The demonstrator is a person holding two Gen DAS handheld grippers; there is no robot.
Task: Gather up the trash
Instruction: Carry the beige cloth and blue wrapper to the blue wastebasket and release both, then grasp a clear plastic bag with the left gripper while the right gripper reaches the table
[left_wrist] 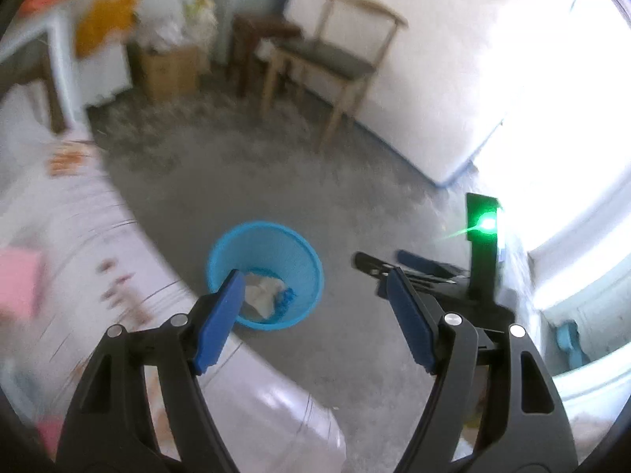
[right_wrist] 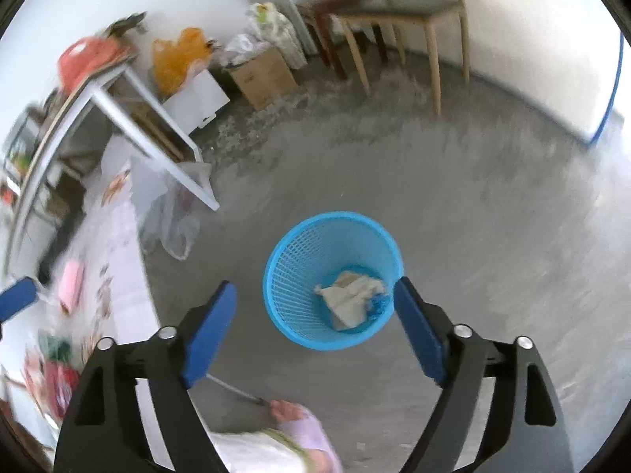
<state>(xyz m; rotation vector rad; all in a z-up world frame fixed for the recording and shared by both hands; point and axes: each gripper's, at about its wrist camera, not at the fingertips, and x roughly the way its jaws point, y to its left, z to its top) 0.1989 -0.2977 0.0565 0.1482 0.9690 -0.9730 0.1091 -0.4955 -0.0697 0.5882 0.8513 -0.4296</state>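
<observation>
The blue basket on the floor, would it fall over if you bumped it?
Probably, yes. The blue basket looks like thin plastic mesh, so likely light. It narrows toward the bottom, and only crumpled paper lies inside, so little weighs it down.

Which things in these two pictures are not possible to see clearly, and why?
- Items on the table: right wrist view, motion blur makes them unreadable.
- Crumpled trash in the blue basket: left wrist view, a finger covers part.
- Right gripper: left wrist view, window glare washes it out.
</observation>
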